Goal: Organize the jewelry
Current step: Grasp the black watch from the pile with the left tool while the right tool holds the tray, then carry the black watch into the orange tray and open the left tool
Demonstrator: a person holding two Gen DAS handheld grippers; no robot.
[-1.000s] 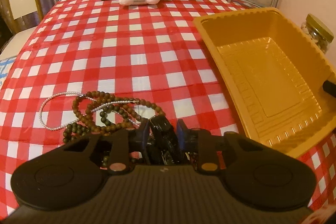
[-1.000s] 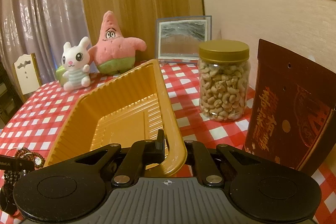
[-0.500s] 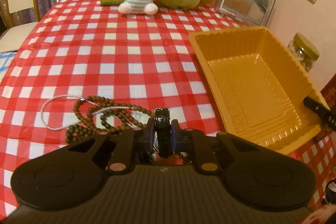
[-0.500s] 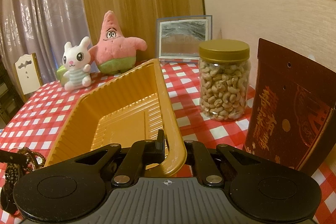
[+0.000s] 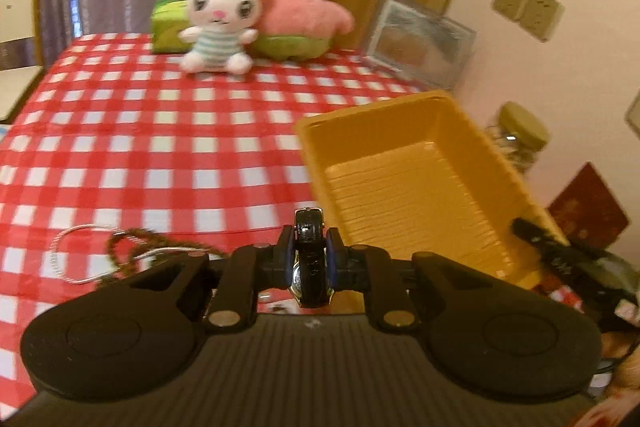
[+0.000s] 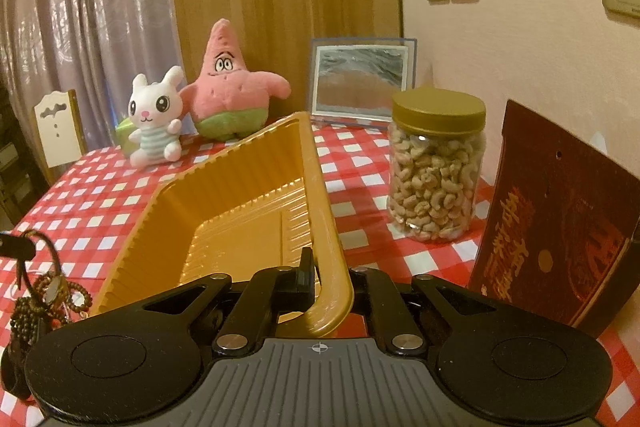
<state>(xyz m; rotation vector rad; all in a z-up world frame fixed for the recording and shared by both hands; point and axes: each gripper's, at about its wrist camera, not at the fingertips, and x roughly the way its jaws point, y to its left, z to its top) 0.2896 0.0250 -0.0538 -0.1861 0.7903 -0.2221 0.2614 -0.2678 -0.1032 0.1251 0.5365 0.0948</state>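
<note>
The left gripper (image 5: 309, 253) is clamped on a black wristwatch (image 5: 309, 259), its blue-padded fingers pressing the strap from both sides. The jaws have just been closing, with the watch between them. The watch stands on edge in the grip: the strap loop rises above the fingertips and the pale case shows below them, close to the gripper body. In the right wrist view the same watch (image 6: 51, 290) hangs at the far left, its strap dangling clear above the cloth with brown beads bunched around it.

Just beyond the left gripper, to its left, a brown bead bracelet (image 5: 132, 247) and a thin silver chain (image 5: 70, 251) lie tangled together on the red-and-white checked tablecloth (image 5: 160, 155). The view is blurred, so single beads cannot be made out.

To the right of the left gripper sits the yellow plastic tray (image 5: 404, 187), near the held watch but not under it. The right gripper (image 6: 328, 279) is pinched shut on the tray's near rim (image 6: 324, 211), one finger inside the wall and the other outside, and it also shows as a dark shape at the tray's near right corner in the left wrist view.

Farther right stand a jar of cashews (image 6: 438, 167) and a dark red box (image 6: 560, 223). At the far table edge sit a white bunny plush (image 5: 220, 23), a pink star plush (image 5: 304, 3) and a framed picture (image 6: 362, 81).
</note>
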